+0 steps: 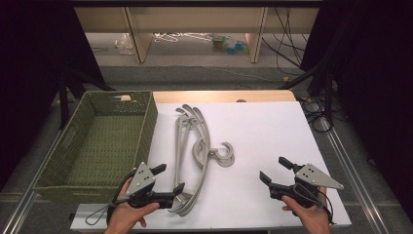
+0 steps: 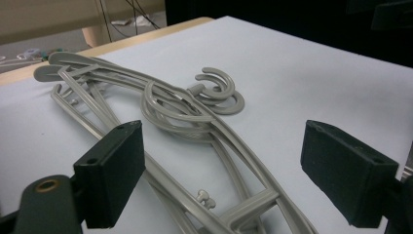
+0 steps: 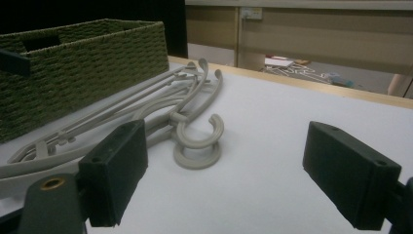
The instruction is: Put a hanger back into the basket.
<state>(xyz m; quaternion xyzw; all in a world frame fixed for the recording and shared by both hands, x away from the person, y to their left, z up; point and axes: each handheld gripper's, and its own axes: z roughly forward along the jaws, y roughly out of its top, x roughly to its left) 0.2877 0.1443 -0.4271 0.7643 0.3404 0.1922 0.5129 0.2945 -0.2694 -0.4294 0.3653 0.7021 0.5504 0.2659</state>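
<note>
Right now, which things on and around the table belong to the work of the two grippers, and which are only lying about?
Belong to the work:
- grey hangers, stacked on the white table
- left gripper, open, at their near end
- right gripper, open

Perhaps part of it:
- green woven basket

Only lying about:
- clutter on the floor beyond
- cables

high: overhead, forward-down | gripper views: low, close | shared: hangers [image 1: 195, 151]

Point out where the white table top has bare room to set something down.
Free: the white table top right of the grey plastic hangers, beyond the right gripper. Crowded: the strip between the hangers and the green woven basket, by the left gripper.
</note>
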